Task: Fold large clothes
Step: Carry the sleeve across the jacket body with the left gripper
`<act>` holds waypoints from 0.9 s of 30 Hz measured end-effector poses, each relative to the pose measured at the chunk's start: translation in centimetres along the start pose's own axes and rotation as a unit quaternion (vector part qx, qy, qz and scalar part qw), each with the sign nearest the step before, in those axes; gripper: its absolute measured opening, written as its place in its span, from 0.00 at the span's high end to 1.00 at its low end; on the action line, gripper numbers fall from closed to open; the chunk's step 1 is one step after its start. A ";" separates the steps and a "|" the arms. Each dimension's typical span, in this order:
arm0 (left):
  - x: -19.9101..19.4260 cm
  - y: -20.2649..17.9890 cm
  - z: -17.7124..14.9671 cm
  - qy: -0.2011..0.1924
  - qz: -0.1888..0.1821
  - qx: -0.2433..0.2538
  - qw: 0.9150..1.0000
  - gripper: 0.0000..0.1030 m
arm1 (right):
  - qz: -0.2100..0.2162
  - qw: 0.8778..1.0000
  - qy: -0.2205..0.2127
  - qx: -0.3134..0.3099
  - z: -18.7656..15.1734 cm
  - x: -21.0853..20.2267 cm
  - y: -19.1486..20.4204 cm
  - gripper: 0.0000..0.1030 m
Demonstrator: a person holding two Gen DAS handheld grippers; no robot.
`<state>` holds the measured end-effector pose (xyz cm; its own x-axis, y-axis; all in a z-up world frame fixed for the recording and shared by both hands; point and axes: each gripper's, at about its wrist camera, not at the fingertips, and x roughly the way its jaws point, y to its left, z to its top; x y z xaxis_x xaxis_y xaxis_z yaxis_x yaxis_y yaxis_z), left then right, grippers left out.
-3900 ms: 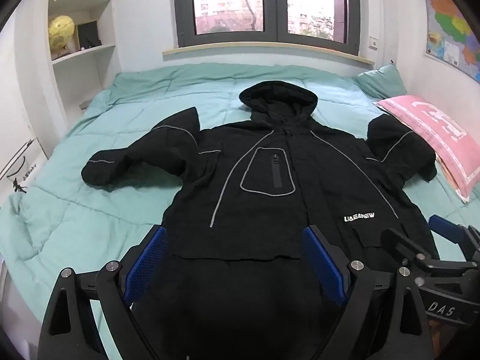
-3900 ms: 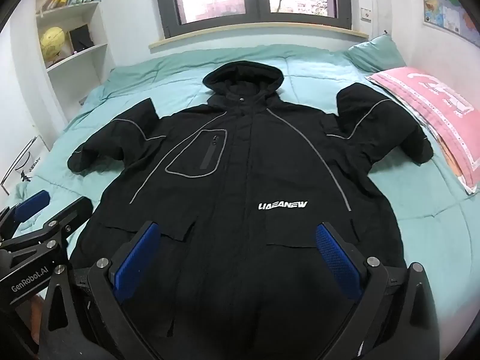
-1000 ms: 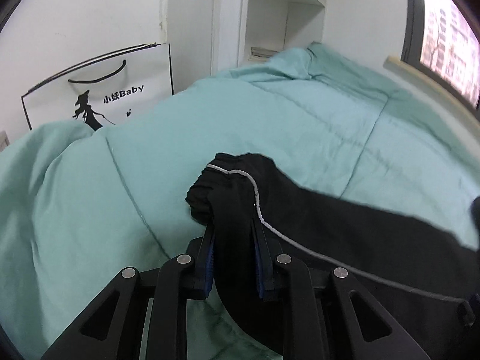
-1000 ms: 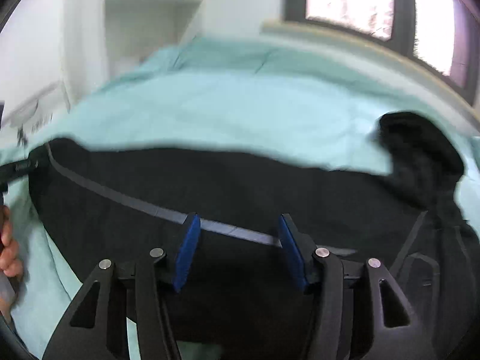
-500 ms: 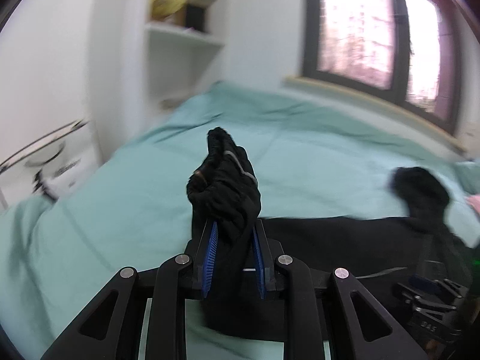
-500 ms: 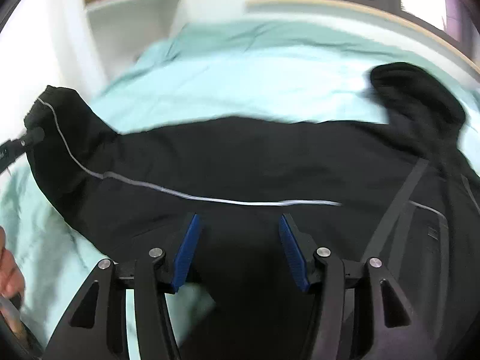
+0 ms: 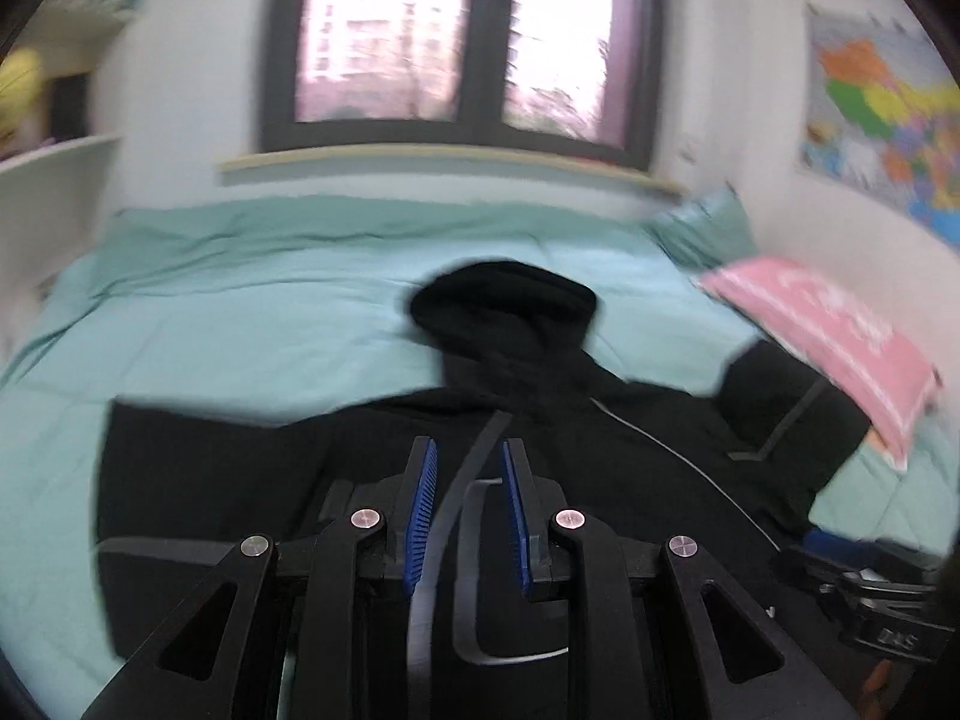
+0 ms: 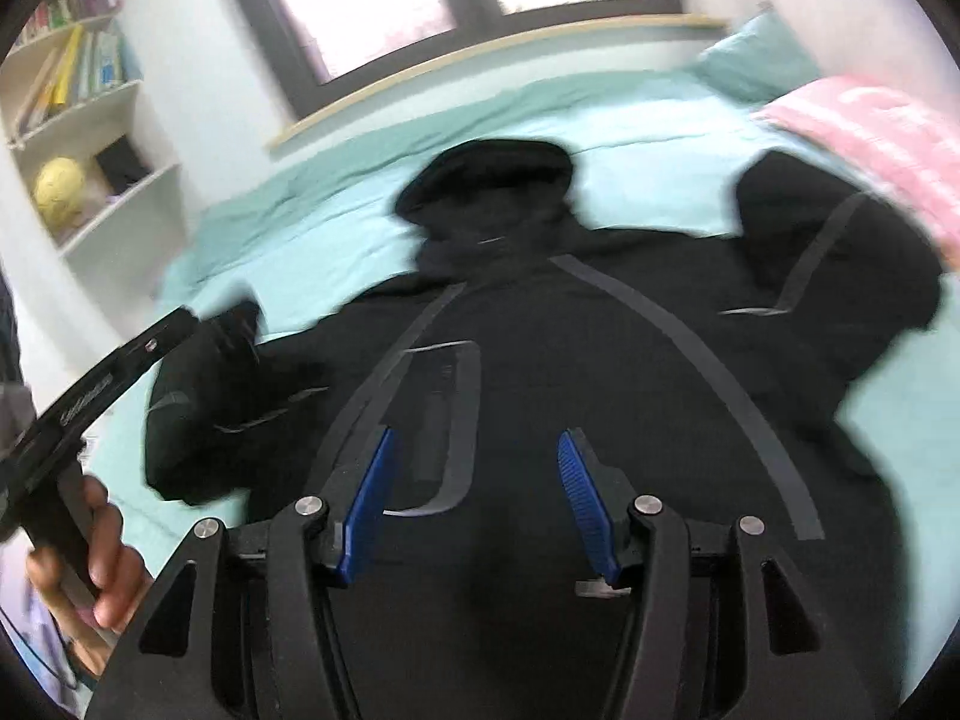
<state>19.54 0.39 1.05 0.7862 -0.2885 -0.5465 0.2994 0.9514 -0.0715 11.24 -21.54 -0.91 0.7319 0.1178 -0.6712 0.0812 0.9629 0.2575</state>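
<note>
One black hooded jacket (image 8: 600,360) lies face up on the bed (image 7: 240,312), long axis running away from me, hood (image 7: 504,306) farthest, toward the window (image 7: 462,30). My left hand-held gripper (image 7: 465,468) stands narrow, clamped on a sleeve; the right-wrist view alone shows that sleeve (image 8: 216,360) lifted over the jacket's left edge, and my left hand (image 8: 90,564). My right hand-held gripper (image 8: 477,450) hovers half-open above the chest pocket (image 8: 444,414), holding nothing. One pink pillow (image 7: 822,330) lies far right.

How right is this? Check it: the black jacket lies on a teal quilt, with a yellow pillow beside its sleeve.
One error: the pillow beside the jacket's sleeve is pink, not yellow; the left wrist view shows it. The rest stands.
</note>
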 end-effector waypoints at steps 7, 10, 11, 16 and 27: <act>4.0 -4.9 -2.7 0.065 -0.009 -0.008 0.998 0.78 | -0.041 0.999 0.015 -0.010 -0.6 -1.3 -6.3 0.32; 3.5 -1.8 -2.7 0.081 0.020 -0.023 0.996 0.72 | -0.032 0.999 0.033 -0.010 -0.8 0.0 -6.2 0.32; 2.9 -0.2 -2.8 0.085 0.042 -0.026 0.995 0.61 | -0.024 0.999 0.037 -0.009 -1.0 0.3 -6.1 0.32; 0.0 7.9 -3.5 0.071 0.129 -0.057 0.987 0.33 | 0.000 0.998 0.060 -0.034 -2.4 2.9 -3.0 0.29; 4.6 9.1 -8.1 0.143 0.054 -0.025 0.988 0.28 | 0.004 0.992 0.114 -0.056 -4.8 6.7 -0.9 0.29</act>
<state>21.52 8.64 -8.83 0.6252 -0.1506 -0.7658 0.1896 0.9811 -0.0382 12.87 -20.45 -8.98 0.5583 0.1647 -0.8131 -0.0089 0.9812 0.1926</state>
